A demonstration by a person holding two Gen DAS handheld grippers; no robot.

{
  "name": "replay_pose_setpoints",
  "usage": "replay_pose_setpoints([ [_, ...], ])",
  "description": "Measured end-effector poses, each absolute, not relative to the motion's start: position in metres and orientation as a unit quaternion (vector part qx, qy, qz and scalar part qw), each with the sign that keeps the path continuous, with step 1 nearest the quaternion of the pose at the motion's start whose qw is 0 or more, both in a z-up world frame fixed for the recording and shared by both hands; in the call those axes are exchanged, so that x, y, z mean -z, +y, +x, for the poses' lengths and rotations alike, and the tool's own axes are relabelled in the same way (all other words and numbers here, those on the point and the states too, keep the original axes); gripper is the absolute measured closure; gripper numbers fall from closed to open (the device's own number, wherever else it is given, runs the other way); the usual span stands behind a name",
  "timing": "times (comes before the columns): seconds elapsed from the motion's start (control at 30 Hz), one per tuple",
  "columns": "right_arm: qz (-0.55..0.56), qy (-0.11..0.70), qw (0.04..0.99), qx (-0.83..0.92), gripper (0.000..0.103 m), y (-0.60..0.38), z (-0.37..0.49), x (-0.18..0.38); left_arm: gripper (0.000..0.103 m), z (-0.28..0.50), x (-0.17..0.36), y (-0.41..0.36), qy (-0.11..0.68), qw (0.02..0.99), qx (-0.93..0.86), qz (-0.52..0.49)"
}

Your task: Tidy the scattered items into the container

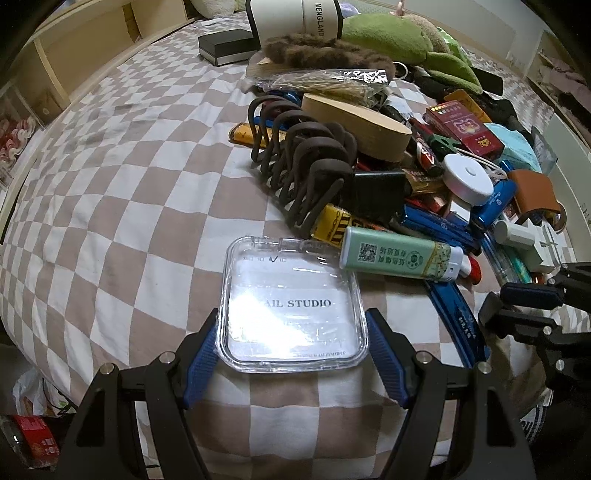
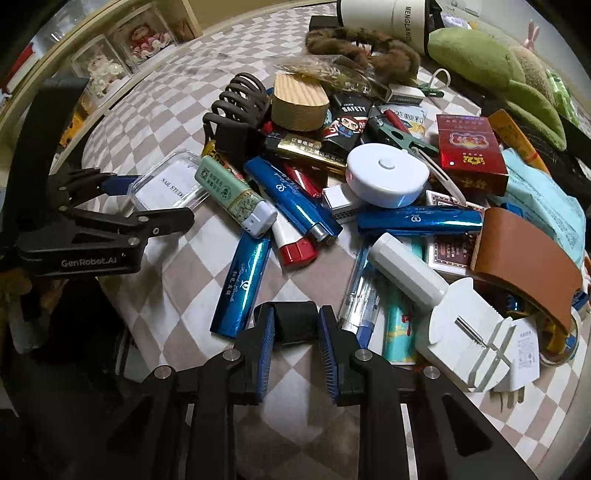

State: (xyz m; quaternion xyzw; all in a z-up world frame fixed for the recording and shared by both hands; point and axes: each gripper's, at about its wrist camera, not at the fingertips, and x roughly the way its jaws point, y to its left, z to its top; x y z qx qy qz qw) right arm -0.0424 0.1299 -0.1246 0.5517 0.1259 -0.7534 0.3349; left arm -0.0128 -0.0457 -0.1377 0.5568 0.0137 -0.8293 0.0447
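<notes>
A: What is the biggest thing in view?
B: The bed [image 1: 110,192], under a brown-and-white checked cover. The whole clutter lies on it.

A: And the clutter itself?
B: A heap spread across the far and right side. At the far end there is a cream cylinder [image 1: 295,18] lettered MENGLAND, with a green plush toy [image 2: 476,55] beside it. Nearer lie a dark brown claw hair clip [image 1: 303,162], a red packet [image 2: 469,155], a round white disc [image 2: 388,173], several shiny blue tubes [image 2: 243,284] and a pale green lighter [image 1: 399,254].

A: Where is the container?
B: The clear plastic box [image 1: 291,306], labelled NAIL STUDIO, rests on the cover at the near edge of the heap. The green lighter's end touches its far right corner.

A: How does the left hand-held gripper [image 1: 293,358] stand?
B: Its blue pads sit against the near part of the box's two sides, gripping it.

A: And the right hand-held gripper [image 2: 297,328]?
B: Narrow, with a small black object [image 2: 295,319] pinched between its pads. I cannot tell what that object is.
</notes>
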Motion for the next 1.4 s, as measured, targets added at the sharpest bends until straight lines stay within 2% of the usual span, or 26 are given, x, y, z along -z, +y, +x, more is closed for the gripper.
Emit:
replay_pose_setpoints([
  [0.23, 0.554, 0.115, 0.336, 0.753, 0.079, 0.132, -0.038, 0.121, 0.028, -0.007, 0.128, -0.046, 0.019, 0.040, 0.831, 0.555],
  [0.33, 0.553, 0.102, 0.339, 0.754, 0.093, 0.135, -0.036, 0.113, 0.028, -0.008, 0.127, -0.049, 0.025, 0.040, 0.833, 0.551],
  [0.4, 0.550, 0.095, 0.338, 0.757, 0.095, 0.138, -0.037, 0.107, 0.028, -0.008, 0.125, -0.051, 0.025, 0.040, 0.837, 0.546],
  [0.83, 0.530, 0.022, 0.314, 0.787, 0.095, 0.172, -0.053, 0.069, 0.029, -0.009, 0.110, -0.059, 0.041, 0.041, 0.851, 0.523],
  [0.87, 0.528, 0.018, 0.311, 0.790, 0.095, 0.175, -0.054, 0.065, 0.038, -0.008, 0.109, -0.059, 0.047, 0.037, 0.852, 0.520],
  [0.93, 0.520, 0.008, 0.305, 0.798, 0.095, 0.181, -0.057, 0.057, 0.082, -0.006, 0.108, -0.061, 0.058, 0.034, 0.851, 0.521],
  [1.13, 0.510, -0.018, 0.296, 0.807, 0.095, 0.193, -0.062, 0.043, 0.084, -0.007, 0.110, -0.065, 0.067, 0.042, 0.848, 0.524],
  [1.2, 0.509, -0.021, 0.294, 0.809, 0.095, 0.196, -0.061, 0.041, 0.078, -0.008, 0.111, -0.069, 0.079, 0.045, 0.847, 0.524],
  [1.27, 0.510, -0.022, 0.293, 0.808, 0.095, 0.196, -0.061, 0.042, 0.040, -0.010, 0.110, -0.076, 0.101, 0.048, 0.845, 0.523],
  [1.3, 0.511, -0.022, 0.293, 0.808, 0.095, 0.197, -0.061, 0.042, 0.033, -0.011, 0.110, -0.080, 0.113, 0.049, 0.844, 0.522],
  [1.33, 0.512, -0.022, 0.293, 0.807, 0.095, 0.197, -0.060, 0.043, 0.027, -0.013, 0.108, -0.081, 0.112, 0.053, 0.845, 0.520],
  [1.4, 0.514, -0.020, 0.295, 0.805, 0.095, 0.196, -0.060, 0.044, 0.026, -0.019, 0.105, -0.083, 0.097, 0.059, 0.847, 0.519],
])
